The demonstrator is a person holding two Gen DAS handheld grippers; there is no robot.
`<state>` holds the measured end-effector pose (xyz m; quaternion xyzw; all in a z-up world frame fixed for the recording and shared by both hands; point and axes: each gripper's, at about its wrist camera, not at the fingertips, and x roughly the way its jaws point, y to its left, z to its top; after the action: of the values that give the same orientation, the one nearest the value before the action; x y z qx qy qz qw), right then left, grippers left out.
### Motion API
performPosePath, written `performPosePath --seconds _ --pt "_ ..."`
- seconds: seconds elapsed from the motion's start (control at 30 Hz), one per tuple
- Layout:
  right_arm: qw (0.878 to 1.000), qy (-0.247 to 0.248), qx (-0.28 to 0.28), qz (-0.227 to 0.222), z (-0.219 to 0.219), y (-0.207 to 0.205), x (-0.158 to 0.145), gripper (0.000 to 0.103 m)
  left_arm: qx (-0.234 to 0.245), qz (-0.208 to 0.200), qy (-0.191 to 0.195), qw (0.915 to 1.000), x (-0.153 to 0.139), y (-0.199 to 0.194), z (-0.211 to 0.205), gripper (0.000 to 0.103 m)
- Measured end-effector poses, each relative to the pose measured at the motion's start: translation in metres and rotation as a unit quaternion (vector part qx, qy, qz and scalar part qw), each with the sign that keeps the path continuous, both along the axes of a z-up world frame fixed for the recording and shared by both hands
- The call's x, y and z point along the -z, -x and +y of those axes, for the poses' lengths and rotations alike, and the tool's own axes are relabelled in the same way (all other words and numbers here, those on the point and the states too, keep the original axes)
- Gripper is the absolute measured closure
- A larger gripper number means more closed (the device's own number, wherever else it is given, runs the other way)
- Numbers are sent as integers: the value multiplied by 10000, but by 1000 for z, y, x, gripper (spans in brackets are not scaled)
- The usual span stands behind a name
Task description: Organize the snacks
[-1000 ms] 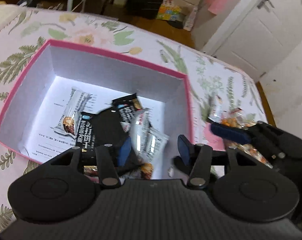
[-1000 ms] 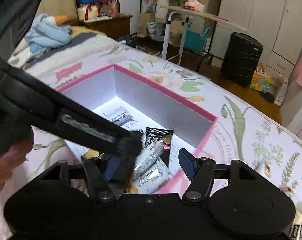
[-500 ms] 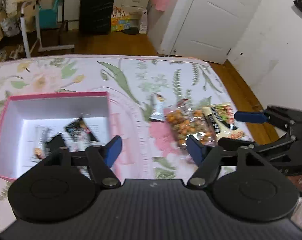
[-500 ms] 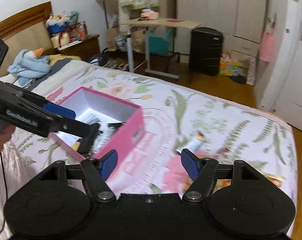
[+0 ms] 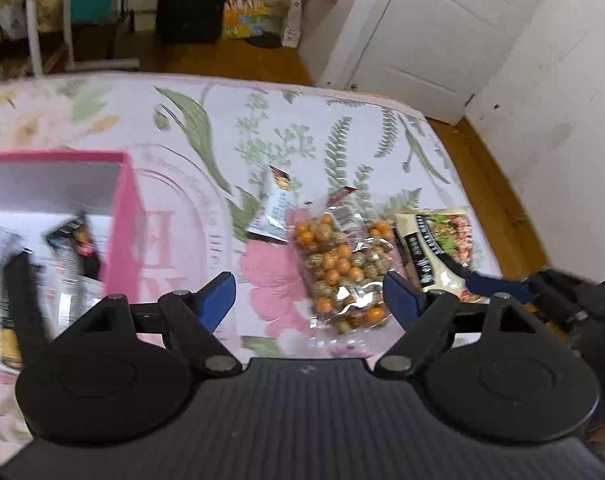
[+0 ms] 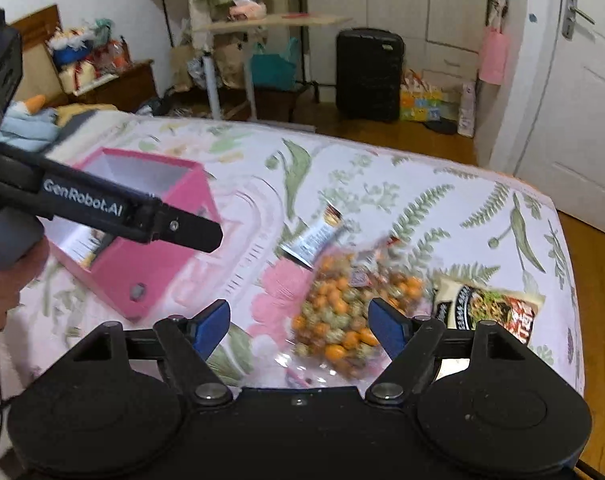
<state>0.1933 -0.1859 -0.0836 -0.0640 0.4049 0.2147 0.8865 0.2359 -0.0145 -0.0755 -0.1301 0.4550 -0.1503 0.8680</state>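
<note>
My left gripper (image 5: 310,298) hovers over the flowered bedspread with its jaws opening and nothing pressed between them. A clear bag of orange and green coated nuts (image 5: 338,260) lies just beyond its right finger. My right gripper (image 6: 300,320) is also opening and empty, with the same nut bag (image 6: 342,312) under its jaws. A small silver packet (image 5: 274,208) (image 6: 314,236) lies past the bag. A cream and black packet (image 5: 434,248) (image 6: 486,308) lies to the right. The pink box (image 5: 122,220) (image 6: 158,256) at the left holds several snack packets (image 5: 74,240).
The bed ends close by on the right and at the far side, above a wooden floor (image 5: 502,200). A white door (image 6: 574,120), a black suitcase (image 6: 368,72) and a folding table (image 6: 270,24) stand beyond. A hand (image 6: 6,280) holds the left gripper's body.
Both grippers swung out of the pink box and to the right, over the loose snacks on the bedspread. Their jaws widened, and the packets stayed behind in the box.
</note>
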Motion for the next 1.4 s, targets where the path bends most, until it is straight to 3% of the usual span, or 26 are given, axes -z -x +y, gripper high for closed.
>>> performPosePath --seconds 0.1,0.27,0.4,0.6,0.7,0.83,0.97,1.13,1.23,1.4 --pt "9999 72 88 43 0 -8 16 23 -13 190 539 9984 21 -9 5 24" --pt "9997 100 219 -7 -3 -19 45 23 -17 449 930 9947 58 -18 8 27" --pt "9992 58 400 41 -7 -26 74 23 -57 590 1506 9868 88 -26 5 33" --pt "9973 -212 699 88 -12 -35 99 23 -59 499 1183 9917 116 -31 -12 37" --pt "9973 -294 654 158 -14 -38 107 23 133 732 1343 9881 134 -38 -19 38" --pt "9990 -239 360 143 -9 -34 109 21 219 1075 1835 9769 152 -39 -19 42" --pt "9992 -142 50 370 1 -32 106 23 537 955 1418 9838 142 -33 -27 43" --pt "9964 -46 -352 765 -1 -26 102 23 1131 1415 994 9784 130 -27 -33 43" --pt "9905 -98 -690 1184 2 -19 101 24 779 1501 1166 9787 125 -6 -20 42" --pt "9923 269 -904 803 24 -6 106 20 713 1540 397 9847 122 -4 -19 38"
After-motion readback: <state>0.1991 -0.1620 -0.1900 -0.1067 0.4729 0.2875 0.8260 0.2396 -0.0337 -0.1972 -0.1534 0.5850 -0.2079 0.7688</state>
